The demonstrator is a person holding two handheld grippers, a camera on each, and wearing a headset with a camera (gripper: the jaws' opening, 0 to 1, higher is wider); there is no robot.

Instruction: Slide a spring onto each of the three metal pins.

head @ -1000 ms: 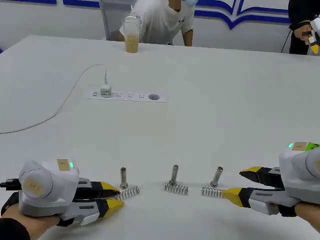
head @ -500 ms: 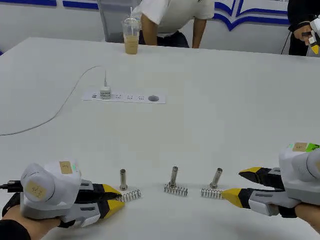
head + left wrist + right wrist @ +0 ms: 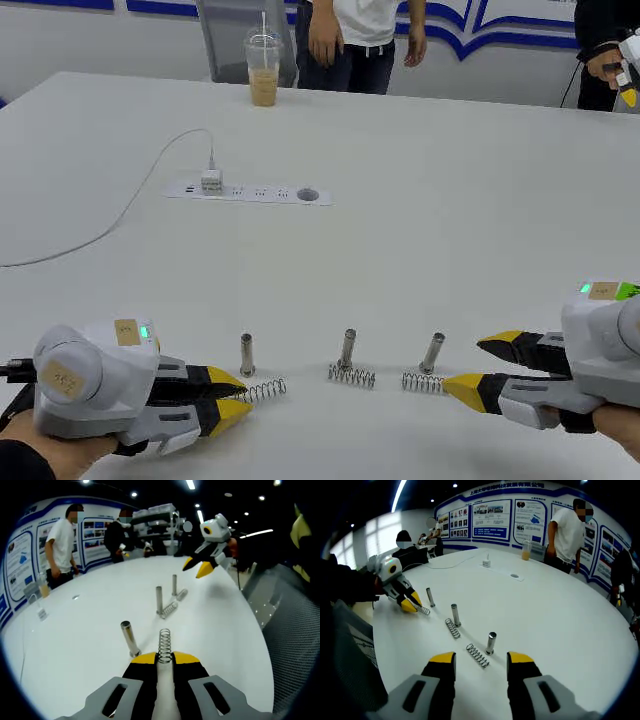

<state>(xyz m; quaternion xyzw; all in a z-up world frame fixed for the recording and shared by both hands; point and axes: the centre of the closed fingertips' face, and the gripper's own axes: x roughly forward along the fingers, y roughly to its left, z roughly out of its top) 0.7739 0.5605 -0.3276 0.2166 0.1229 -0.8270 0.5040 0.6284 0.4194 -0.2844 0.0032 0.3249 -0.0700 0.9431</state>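
Three metal pins stand upright on the white table: left pin [image 3: 247, 355], middle pin [image 3: 347, 349], right pin [image 3: 432, 352]. A spring [image 3: 352, 376] lies in front of the middle pin and another spring [image 3: 422, 382] in front of the right pin. My left gripper [image 3: 233, 394] is shut on one end of the third spring [image 3: 265, 388], just right of the left pin [image 3: 130, 639]; this spring [image 3: 164, 642] sticks out forward between the jaws. My right gripper [image 3: 484, 366] stands open, just right of the right spring [image 3: 477, 655] and its pin [image 3: 491, 643].
A white power strip [image 3: 250, 190] with a plug and cable lies mid-table. A cup of drink [image 3: 263, 70] stands at the far edge, with a person [image 3: 365, 35] behind it. Another person's hand holds a gripper [image 3: 625, 65] at the top right.
The person at the far edge has straightened up and shifted right. My left gripper and its spring have edged slightly right; the right gripper has barely moved.
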